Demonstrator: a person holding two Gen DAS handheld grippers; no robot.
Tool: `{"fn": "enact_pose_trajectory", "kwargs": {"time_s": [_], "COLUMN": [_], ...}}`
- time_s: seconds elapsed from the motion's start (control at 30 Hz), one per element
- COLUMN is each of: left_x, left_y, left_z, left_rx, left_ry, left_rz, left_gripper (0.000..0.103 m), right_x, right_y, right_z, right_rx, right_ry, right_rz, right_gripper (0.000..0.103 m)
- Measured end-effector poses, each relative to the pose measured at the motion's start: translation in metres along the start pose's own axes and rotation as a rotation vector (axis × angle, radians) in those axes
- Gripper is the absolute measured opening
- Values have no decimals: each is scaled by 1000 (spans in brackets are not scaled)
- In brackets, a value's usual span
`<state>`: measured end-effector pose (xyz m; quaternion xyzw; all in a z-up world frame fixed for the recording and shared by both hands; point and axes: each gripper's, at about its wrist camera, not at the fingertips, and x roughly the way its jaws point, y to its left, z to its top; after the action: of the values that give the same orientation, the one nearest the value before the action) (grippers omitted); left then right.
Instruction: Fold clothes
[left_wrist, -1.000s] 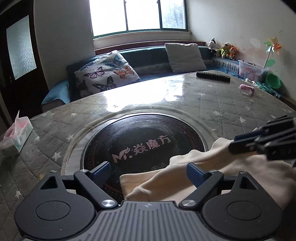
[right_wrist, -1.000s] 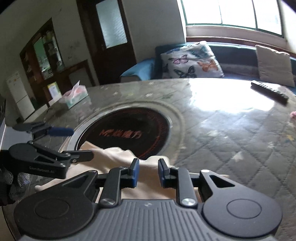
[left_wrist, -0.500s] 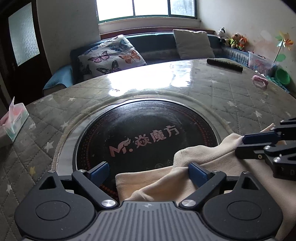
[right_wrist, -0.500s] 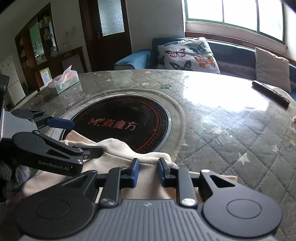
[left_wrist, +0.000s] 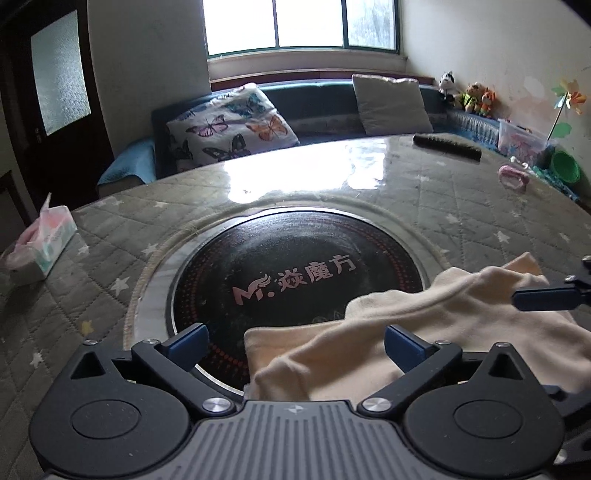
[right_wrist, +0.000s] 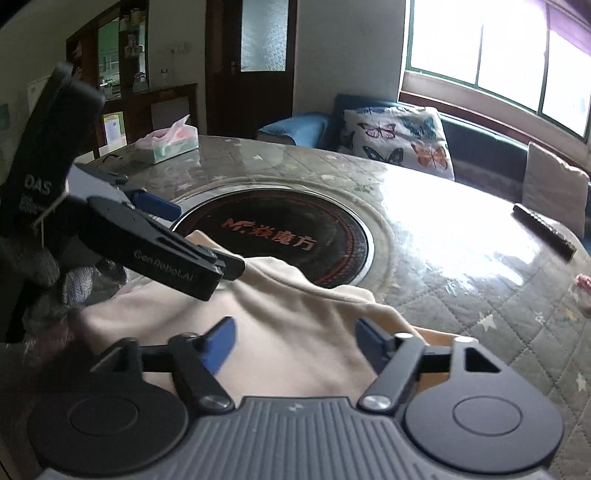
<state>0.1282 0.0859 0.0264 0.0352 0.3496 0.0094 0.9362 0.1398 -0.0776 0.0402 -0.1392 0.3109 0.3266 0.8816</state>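
You are looking at a cream-coloured soft cotton garment (left_wrist: 424, 332) that is lying rumpled at the near edge of the quilted, star-patterned table. Its far folds are overlapping the rim of the black round hotplate, and its surface is bunching into loose ridges (right_wrist: 295, 314).

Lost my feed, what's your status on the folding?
Left gripper open, right gripper open, neither gripping. Cream garment rumpled at table edge, partly over black round plate. Nothing blocking.
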Motion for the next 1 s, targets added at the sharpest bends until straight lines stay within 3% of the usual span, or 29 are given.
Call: {"fn": "enact_pose_trajectory", "kwargs": {"time_s": [0.5,1.0], "left_x": [-47,-47], "left_y": [-1,0], "left_z": [-63,-71], "left_rx": [-46,-47], "left_ry": [-43,-59], "left_rz": [39,50], "left_gripper": [103,103], "right_x": [-15,-45], "right_y": [22,1], "right_z": [-27,-51], "right_rx": [-40,19], "right_ry": [-28,-51], "right_rz": [-19,-28], "right_gripper": [92,102]}}
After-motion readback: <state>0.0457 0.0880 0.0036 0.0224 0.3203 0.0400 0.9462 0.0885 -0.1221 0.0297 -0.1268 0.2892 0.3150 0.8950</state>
